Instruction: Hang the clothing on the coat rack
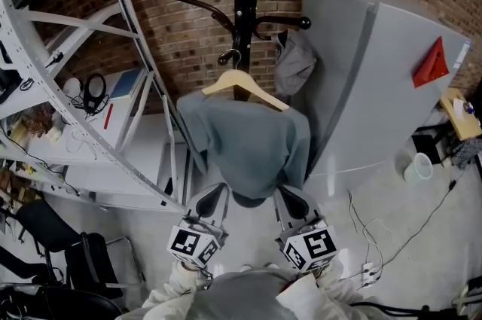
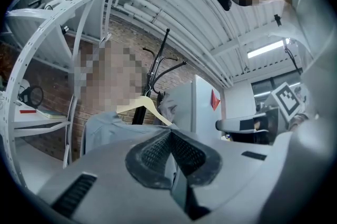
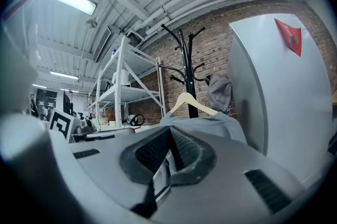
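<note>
A grey-blue garment (image 1: 248, 141) hangs on a wooden hanger (image 1: 245, 87), whose hook sits against the pole of the black coat rack (image 1: 242, 2). A second grey cloth (image 1: 293, 64) dangles from a right-hand rack arm. My left gripper (image 1: 215, 195) and right gripper (image 1: 291, 196) are side by side just below the garment's hem. Both are shut, and I see no cloth between the jaws. In the left gripper view the garment (image 2: 110, 128) lies beyond the shut left gripper (image 2: 169, 132). In the right gripper view the hanger (image 3: 190, 103) shows past the shut right gripper (image 3: 169, 131).
White metal shelving (image 1: 113, 92) with headphones and small items stands close on the left. A tall grey cabinet (image 1: 376, 85) with a red triangle stands right of the rack, in front of a brick wall. Cables, a white cup (image 1: 416, 168) and a black chair (image 1: 53, 243) are on the floor.
</note>
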The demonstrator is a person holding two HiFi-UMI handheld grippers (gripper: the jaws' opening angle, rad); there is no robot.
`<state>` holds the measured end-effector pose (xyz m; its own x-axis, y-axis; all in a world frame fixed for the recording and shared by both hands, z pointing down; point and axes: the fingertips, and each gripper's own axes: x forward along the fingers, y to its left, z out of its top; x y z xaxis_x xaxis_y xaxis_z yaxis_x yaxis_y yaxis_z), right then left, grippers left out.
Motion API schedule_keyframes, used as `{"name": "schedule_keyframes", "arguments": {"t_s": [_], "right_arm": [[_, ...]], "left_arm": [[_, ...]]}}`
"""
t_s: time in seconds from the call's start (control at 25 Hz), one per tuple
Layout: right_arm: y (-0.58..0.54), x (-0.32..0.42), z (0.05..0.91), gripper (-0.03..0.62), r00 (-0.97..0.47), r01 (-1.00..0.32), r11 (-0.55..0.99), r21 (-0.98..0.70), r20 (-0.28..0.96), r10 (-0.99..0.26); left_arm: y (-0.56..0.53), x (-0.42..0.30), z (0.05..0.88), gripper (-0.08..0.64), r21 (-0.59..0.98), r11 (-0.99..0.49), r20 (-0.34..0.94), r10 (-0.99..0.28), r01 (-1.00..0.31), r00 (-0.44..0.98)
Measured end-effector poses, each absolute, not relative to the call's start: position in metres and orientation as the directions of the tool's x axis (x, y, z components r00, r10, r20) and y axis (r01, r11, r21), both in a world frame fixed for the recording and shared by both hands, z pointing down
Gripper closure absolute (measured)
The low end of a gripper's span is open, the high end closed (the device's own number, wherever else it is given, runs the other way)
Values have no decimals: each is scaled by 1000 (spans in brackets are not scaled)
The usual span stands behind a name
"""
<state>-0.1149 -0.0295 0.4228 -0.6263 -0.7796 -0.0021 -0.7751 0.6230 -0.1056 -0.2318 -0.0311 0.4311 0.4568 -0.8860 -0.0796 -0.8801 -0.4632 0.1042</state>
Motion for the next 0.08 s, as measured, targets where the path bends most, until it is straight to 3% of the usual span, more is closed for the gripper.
{"name": "schedule_keyframes", "arguments": {"t_s": [0.08], "right_arm": [[-31,-115,421,569,-630,-772,627,-105,-7,-776]], "left_arm": [[-34,-229,432,552,105,-466,-74,-885,-878,460]]}}
